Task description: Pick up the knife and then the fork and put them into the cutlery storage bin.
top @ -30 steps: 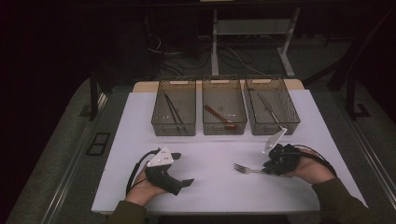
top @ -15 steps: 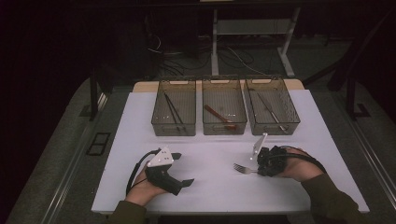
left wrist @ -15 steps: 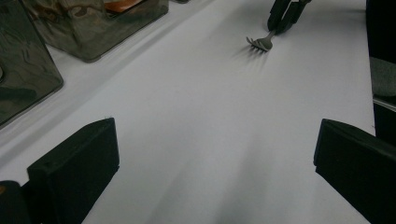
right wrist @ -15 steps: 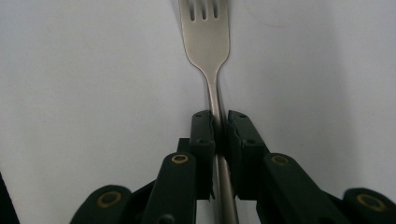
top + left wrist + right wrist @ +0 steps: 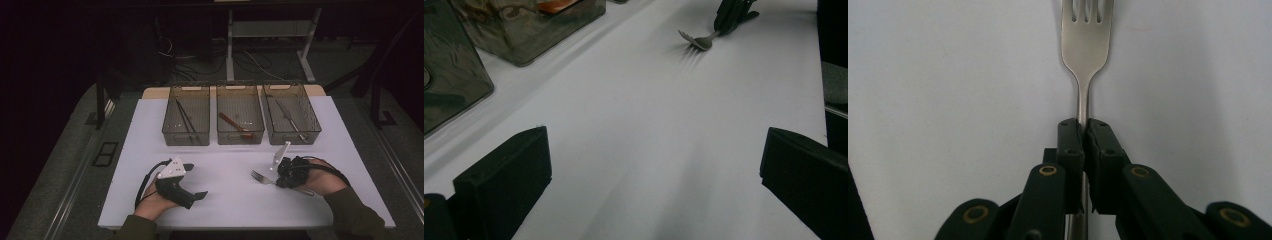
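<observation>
A metal fork (image 5: 259, 177) lies on the white table, tines to the left. My right gripper (image 5: 278, 179) is shut on its handle; its jaws have just been closing with that handle between them. In the right gripper view the two pads press on the fork (image 5: 1085, 40) just below its neck, my right gripper (image 5: 1082, 126) low over the table. My left gripper (image 5: 196, 181) rests at the front left, open, with nothing between its jaws. Its own view has my left gripper (image 5: 654, 165) wide apart over bare table, the fork (image 5: 700, 41) and the right gripper (image 5: 731, 12) farther off.
Three clear bins stand in a row at the back: the left bin (image 5: 186, 139) holds dark sticks, the middle bin (image 5: 240, 138) a reddish-brown utensil, the right bin (image 5: 296, 138) a metal utensil. The white table top (image 5: 225, 205) ends close in front of both hands.
My right gripper has shifted a little left onto the fork's handle, and its grey plate has tilted. The left hand has stayed put.
</observation>
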Action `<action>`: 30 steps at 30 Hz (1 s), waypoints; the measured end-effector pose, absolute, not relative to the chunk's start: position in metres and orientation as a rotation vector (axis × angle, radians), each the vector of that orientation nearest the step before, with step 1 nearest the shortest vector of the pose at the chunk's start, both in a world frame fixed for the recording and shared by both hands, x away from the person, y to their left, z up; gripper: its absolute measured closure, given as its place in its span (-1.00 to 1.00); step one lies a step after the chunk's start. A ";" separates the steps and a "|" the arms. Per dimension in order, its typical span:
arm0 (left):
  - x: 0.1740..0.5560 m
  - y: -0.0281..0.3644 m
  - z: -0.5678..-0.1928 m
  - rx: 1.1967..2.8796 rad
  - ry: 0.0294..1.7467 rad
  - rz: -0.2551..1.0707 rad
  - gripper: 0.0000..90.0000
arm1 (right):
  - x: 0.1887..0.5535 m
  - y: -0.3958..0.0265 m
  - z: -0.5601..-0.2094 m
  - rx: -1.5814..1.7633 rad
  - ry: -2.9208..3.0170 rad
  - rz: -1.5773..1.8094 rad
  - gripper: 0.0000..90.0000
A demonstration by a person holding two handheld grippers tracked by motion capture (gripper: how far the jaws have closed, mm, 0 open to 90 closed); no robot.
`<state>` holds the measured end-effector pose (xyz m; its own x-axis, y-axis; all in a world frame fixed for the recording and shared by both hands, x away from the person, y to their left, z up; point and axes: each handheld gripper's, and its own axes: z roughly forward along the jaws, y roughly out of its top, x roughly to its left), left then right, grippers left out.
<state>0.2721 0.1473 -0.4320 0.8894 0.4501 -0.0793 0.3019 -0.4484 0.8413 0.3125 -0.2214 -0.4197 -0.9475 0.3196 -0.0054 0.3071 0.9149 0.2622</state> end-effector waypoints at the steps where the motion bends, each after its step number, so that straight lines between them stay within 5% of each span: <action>1: 0.272 0.147 -0.432 2.069 0.543 0.192 -1.00 | 0.312 -0.223 -0.419 0.503 3.022 0.418 0.90; 30: 0.273 0.148 -0.432 2.068 0.543 0.194 -1.00 | 0.320 -0.282 -0.369 0.969 2.682 0.972 0.90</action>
<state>0.2728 0.1485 -0.4316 0.8884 0.4523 -0.0779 0.3010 -0.4460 0.8429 0.3203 -0.2815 -0.3689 -0.7856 0.6117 0.0924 0.5289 0.5866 0.6134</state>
